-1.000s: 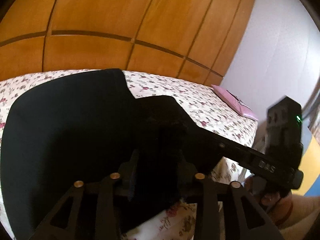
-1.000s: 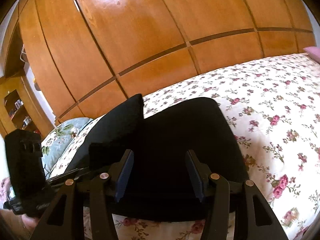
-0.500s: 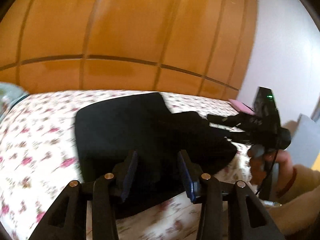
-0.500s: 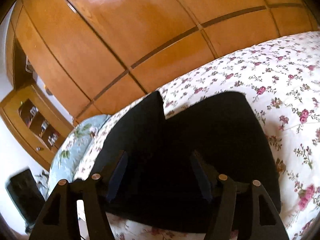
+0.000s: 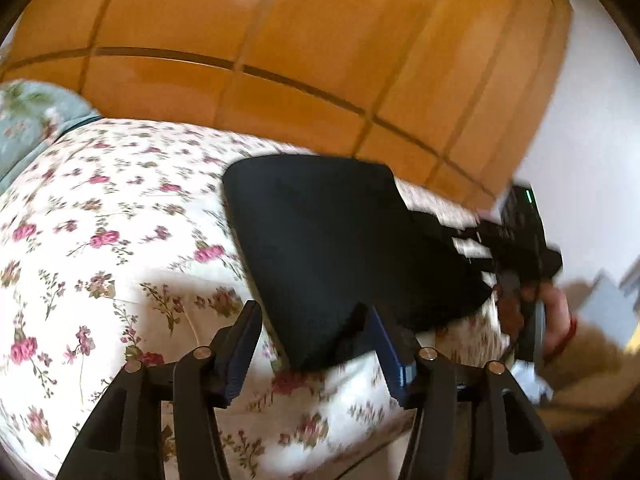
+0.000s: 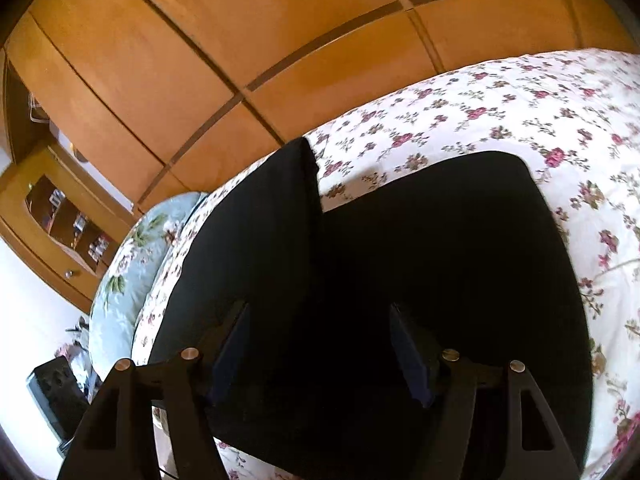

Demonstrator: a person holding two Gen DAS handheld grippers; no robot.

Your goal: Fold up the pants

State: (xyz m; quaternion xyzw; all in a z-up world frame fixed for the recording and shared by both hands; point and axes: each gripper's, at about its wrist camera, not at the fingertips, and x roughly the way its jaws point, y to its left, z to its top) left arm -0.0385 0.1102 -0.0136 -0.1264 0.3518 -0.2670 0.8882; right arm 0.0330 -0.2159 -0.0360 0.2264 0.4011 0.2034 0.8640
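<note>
The black pants lie folded on the flowered bedspread. In the left wrist view my left gripper is open and empty, just off the fabric's near left corner. The right gripper shows there at the far right of the pants, held in a hand. In the right wrist view my right gripper is open over the pants, with black cloth between and under the fingers; no grip shows. A folded layer stands up on the left.
A wooden wardrobe runs behind the bed. A pale blue flowered pillow lies at the bed's left end, also seen in the left wrist view. A wooden shelf unit stands far left. The bed's front edge is close below.
My left gripper let go of the pants, opened and drew back to the left, so bare bedspread now fills its view. My right gripper moved closer over the cloth.
</note>
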